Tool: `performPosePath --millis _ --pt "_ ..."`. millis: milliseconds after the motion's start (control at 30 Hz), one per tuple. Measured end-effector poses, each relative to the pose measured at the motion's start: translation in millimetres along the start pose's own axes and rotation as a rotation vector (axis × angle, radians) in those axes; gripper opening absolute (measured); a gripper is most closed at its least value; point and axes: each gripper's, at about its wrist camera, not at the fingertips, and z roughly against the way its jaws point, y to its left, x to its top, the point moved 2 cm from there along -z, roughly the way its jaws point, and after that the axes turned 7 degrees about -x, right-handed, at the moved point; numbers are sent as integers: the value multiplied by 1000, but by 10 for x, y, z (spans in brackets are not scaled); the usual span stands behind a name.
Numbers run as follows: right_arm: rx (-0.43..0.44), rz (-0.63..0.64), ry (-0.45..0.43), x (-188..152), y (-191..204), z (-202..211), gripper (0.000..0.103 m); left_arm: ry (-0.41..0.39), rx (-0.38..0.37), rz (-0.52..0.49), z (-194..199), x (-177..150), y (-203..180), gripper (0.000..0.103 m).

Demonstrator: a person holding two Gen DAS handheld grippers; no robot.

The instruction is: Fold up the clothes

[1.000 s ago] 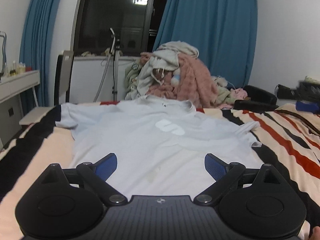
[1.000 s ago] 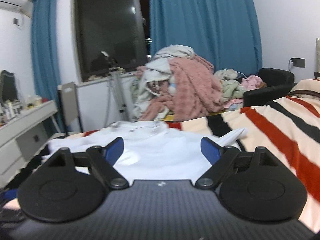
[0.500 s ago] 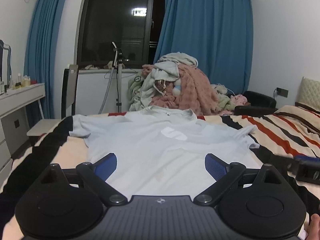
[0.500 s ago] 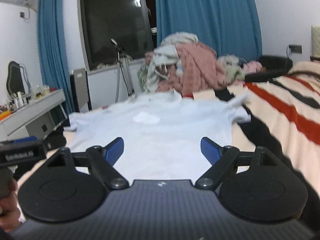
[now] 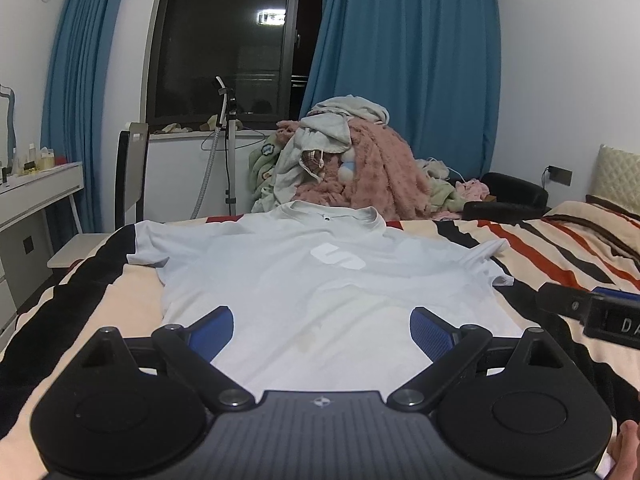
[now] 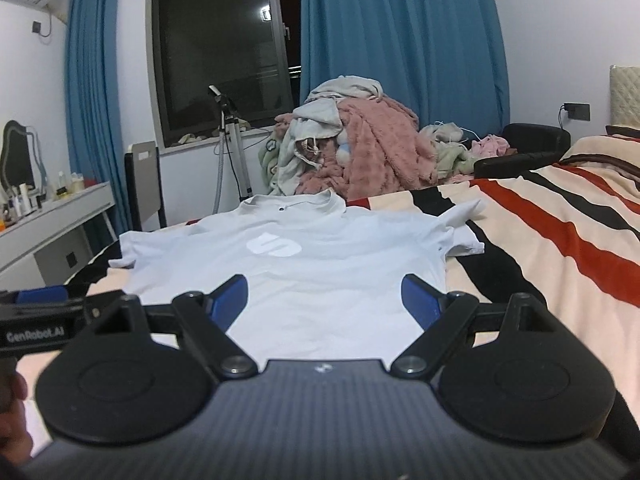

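Observation:
A pale blue T-shirt [image 5: 320, 280] with a white logo [image 5: 338, 257] lies flat and spread out on the striped bed, collar at the far end, both sleeves out. The same T-shirt [image 6: 304, 264] fills the middle of the right wrist view. My left gripper [image 5: 322, 330] hovers open above the shirt's near hem, nothing between its blue pads. My right gripper [image 6: 325, 300] is open too, above the hem and beside the left one. The right gripper's body [image 5: 600, 312] shows at the right edge of the left wrist view; the left gripper's body [image 6: 36, 320] shows at the left edge of the right wrist view.
A heap of clothes and a pink blanket [image 5: 352, 168] is piled beyond the bed's far end. The striped bedcover [image 6: 560, 248] stretches to the right. A white desk [image 5: 36, 196], a chair [image 5: 130, 176] and a tripod stand [image 5: 228, 152] are at the left, before the dark window.
Both grippers have risen and drawn back from the shirt and now sit side by side at its near hem. The shirt lies as before. Both stay open.

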Motion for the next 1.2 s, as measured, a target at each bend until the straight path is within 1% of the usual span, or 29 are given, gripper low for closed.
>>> performPosePath --millis 200,267,333,400,433,600,633,700,733,767,833,900,1000,1033,1100,1200 --pt "-1 -19 9 14 -60 -27 85 11 11 13 -52 -7 30 96" --pt "6 -43 10 25 -99 -41 85 15 15 17 -69 -9 40 96" --pt "23 -82 12 55 -159 -89 85 18 17 26 -75 -7 44 96" --pt "35 -157 12 116 -271 -225 85 24 20 36 -84 -10 45 96" --pt "44 -214 18 157 -356 -338 85 26 22 41 -89 -11 46 96" --pt "96 -543 55 183 -906 -1156 86 40 32 58 -130 -19 44 97" --pt "88 -574 61 146 -1016 -1348 86 44 37 67 -177 -13 76 97" --pt "59 -615 81 54 -1248 -1744 78 50 45 84 -274 -2 144 96" --pt "44 -653 95 -20 -1380 -1938 77 54 50 93 -322 3 178 97" --pt "31 -694 110 -95 -1512 -2131 73 57 54 101 -371 8 212 97" --pt "9 -790 133 -264 -1781 -2509 71 64 63 119 -468 19 280 97" --pt "-16 -860 131 -405 -2001 -2852 70 70 72 136 -565 30 348 97" --pt "25 -908 137 -533 -2170 -3347 69 80 85 162 -711 46 450 97" --pt "16 -888 135 -533 -2182 -3497 68 83 89 171 -760 52 483 97" --pt "-6 -825 121 -504 -2178 -3777 60 90 98 188 -857 63 551 97" --pt "27 -742 73 -390 -2142 -4149 58 100 111 214 -1003 79 653 97"
